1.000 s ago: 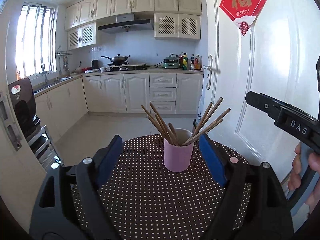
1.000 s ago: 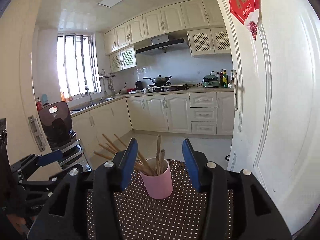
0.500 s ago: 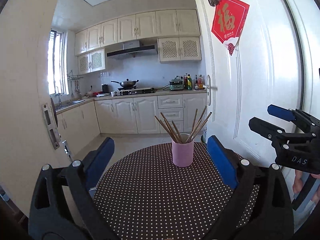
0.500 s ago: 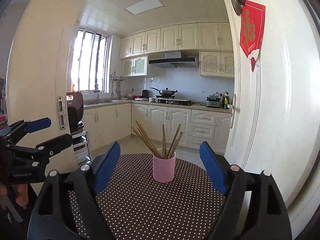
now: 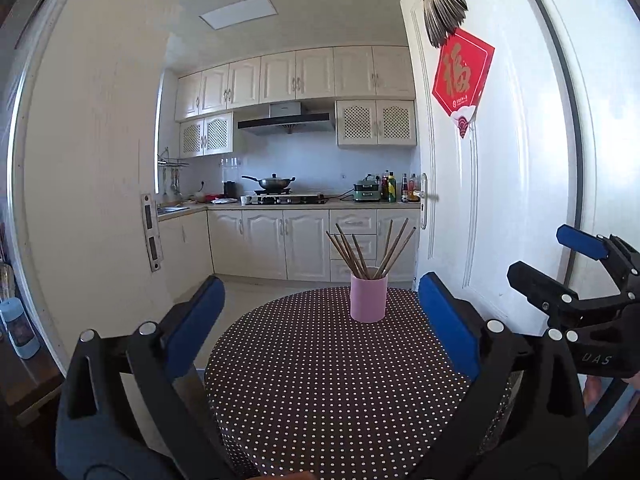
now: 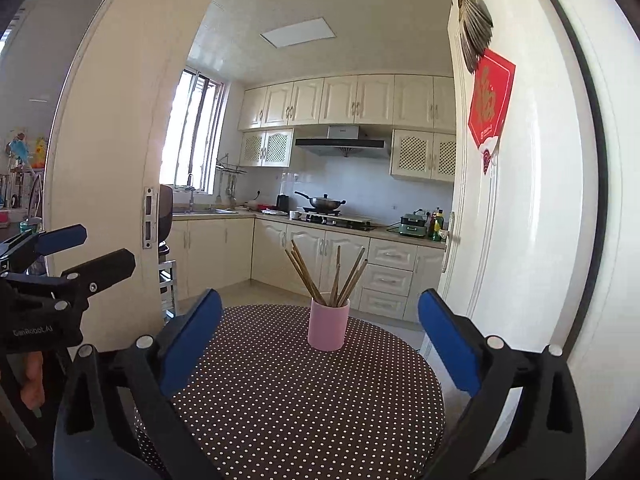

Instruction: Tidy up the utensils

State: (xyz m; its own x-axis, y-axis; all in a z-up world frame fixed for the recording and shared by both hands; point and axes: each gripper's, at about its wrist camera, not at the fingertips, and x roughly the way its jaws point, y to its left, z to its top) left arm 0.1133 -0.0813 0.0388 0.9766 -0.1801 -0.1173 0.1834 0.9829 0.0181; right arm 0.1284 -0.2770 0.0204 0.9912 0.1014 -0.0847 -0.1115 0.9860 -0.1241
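A cream kitchen lies beyond the round polka-dot table (image 5: 320, 380). Nearer than the pink cup (image 5: 368, 298) on it, the left gripper (image 5: 320, 320) and right gripper (image 6: 320, 332) are opening wide, nothing between them. Chopsticks (image 5: 368, 246) stand fanned inside the cup.

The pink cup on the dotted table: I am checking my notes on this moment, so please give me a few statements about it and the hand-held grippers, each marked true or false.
1. The pink cup stands upright on the dotted table. True.
2. The chopsticks lie flat on the table. False: they stand in the cup, fanned out above its rim.
3. The left hand-held gripper is clamped on the cup. False: its jaws are opening, well short of the cup, with nothing between them.
4. The right hand-held gripper holds nothing. True: its jaws are opening and empty.
5. A red sign hangs on the white door. True.
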